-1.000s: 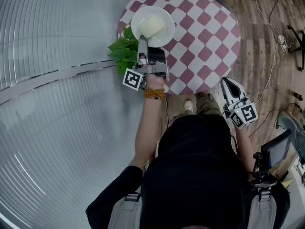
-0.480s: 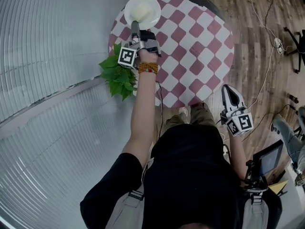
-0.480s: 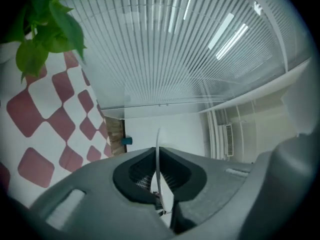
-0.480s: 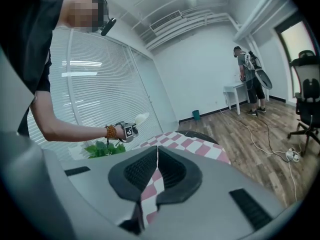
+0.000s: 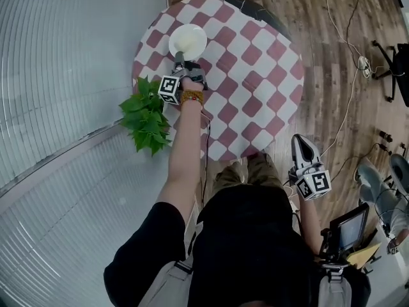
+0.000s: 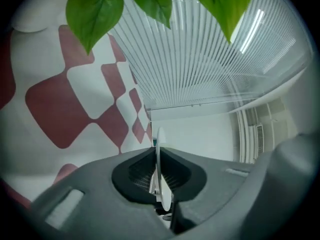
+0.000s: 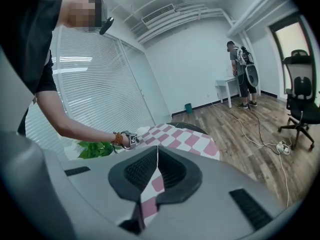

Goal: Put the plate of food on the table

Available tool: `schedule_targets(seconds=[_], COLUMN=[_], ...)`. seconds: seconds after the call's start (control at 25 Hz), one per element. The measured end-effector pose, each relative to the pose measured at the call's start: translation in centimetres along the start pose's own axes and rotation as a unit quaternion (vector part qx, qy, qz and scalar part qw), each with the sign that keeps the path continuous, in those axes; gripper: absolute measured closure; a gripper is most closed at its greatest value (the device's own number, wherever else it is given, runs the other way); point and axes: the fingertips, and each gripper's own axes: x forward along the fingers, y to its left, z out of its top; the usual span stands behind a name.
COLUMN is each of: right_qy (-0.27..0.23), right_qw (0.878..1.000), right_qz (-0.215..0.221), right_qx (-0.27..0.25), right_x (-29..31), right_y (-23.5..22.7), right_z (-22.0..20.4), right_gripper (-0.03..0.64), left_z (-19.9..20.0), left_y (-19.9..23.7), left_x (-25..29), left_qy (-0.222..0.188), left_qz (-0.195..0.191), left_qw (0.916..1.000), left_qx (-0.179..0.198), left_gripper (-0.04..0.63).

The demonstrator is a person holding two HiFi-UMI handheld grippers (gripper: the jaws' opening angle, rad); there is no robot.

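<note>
Plate, white, carrying pale food too small to identify; lies over the far-left part of checked table, contact with the top not discernible; left gripper pinches its near rim; in the left gripper view the plate shows edge-on between the jaws, food hidden; right gripper held off the table's near edge, jaws pressed together on nothing; leafy plant just beside the table, base hidden under leaves.
</note>
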Motion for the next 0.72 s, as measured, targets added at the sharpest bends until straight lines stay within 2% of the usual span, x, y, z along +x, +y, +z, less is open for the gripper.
schedule_targets(seconds=[0.12,0.28,0.48,0.72], right_qy=[0.010,0.022,0.033,0.039], right_qw=[1.000,1.000,0.999,0.999], right_qz=[0.003,-0.001,0.000,0.003], right_qx=[-0.001,0.000,-0.010,-0.009], right_x=[0.1,-0.2,-0.7,-1.1], right_y=[-0.3,-0.6,-0.6,0.4], right_z=[-1.1,-2.0,-2.8,-3.7], right_gripper=[0.603,0.604,0.603,0.603], left_z=[0.4,0.3,0.1,-0.5], left_y=[2.1,3.8,5.8,7.8], left_x=[0.6,1.5,1.5,0.7], left_qy=[-0.007,0.005,0.011,0.021], left_qz=[0.018,0.037,0.072,0.100], left_qw=[0.9998,0.9990,0.9968,0.9946], left_qx=[0.000,0.024,0.032,0.022], left_gripper=[0.579,0.580,0.579,0.580])
